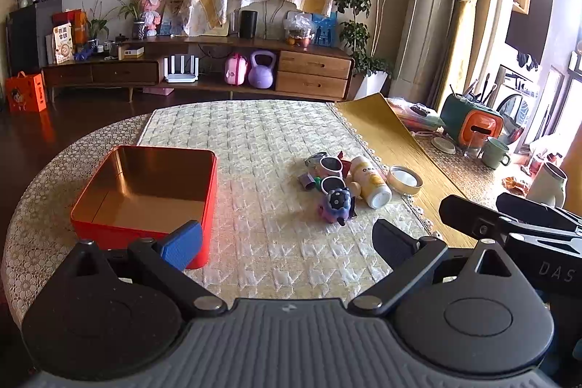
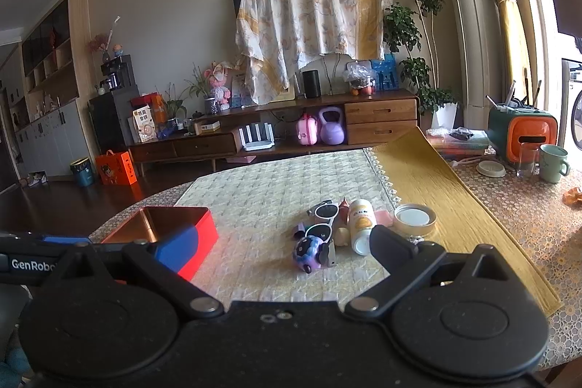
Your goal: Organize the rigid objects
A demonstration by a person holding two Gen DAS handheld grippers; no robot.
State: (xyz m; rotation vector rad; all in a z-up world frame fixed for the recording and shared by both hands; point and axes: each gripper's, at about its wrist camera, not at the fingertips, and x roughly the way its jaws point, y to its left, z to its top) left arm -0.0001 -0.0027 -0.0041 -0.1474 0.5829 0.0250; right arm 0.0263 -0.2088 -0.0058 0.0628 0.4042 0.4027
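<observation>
A low wooden media cabinet (image 2: 276, 133) stood against the far wall, a purple kettlebell (image 2: 331, 126) and a pink toy case (image 2: 306, 132) on its lower shelf. Above it hung a floral cream-and-yellow sheet (image 2: 309, 20). A leafy potted tree (image 2: 418, 35) stood at its right. On the desk's right side sat a pale green mug (image 2: 553, 163) beside an orange-and-green box (image 2: 523, 131).

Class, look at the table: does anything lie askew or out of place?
Yes. The white bottle lies on its side among jumbled sunglasses and a purple toy, while the red tin sits empty.
</observation>
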